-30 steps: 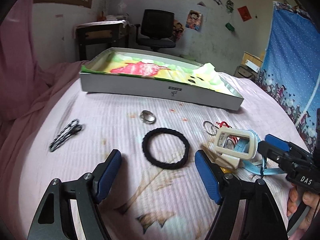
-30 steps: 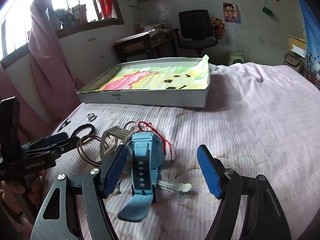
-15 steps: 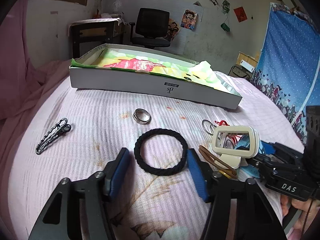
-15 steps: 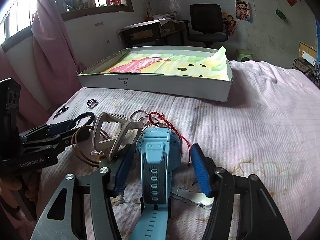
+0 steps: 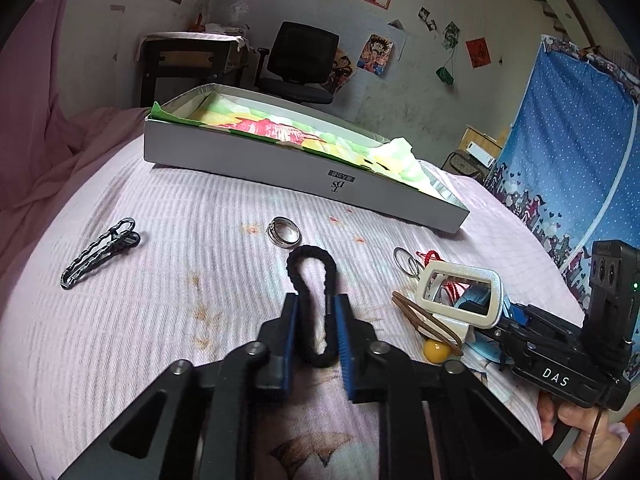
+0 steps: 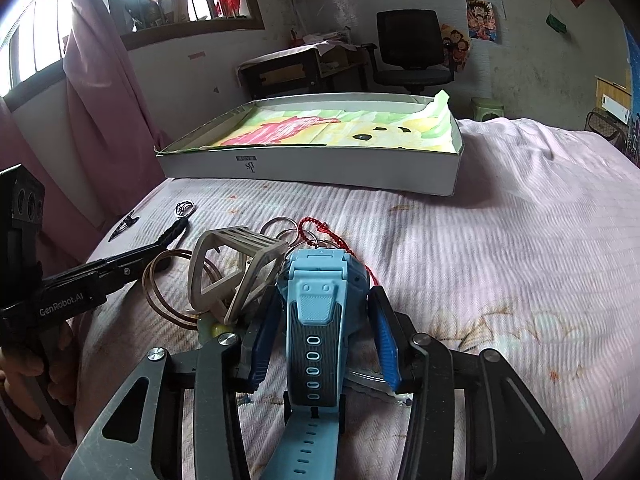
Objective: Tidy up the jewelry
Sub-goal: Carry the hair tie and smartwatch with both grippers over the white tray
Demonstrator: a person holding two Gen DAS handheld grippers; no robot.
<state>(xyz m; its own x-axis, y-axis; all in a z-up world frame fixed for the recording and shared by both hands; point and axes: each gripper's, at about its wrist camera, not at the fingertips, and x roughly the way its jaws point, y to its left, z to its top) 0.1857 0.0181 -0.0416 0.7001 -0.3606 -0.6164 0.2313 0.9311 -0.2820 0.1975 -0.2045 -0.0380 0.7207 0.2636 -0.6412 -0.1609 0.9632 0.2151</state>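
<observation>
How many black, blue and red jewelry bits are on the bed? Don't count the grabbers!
Black: 2, the hair tie and the hair clip
Blue: 1, the watch
Red: 1, the cord
Total: 4

Each handheld tool is built of matte black linkage arms joined by round silver screws, ending in ribbed blue rubber pads (image 5: 290, 344) on the fingers. The black plastic left gripper (image 5: 316, 340) is lettered "GenRobot.AI" in white along its side, and the black plastic right gripper (image 6: 324, 336) is lettered "DAS". A boxy black camera block with round lenses is mounted behind each handle, a small green light being seen beside one.
</observation>
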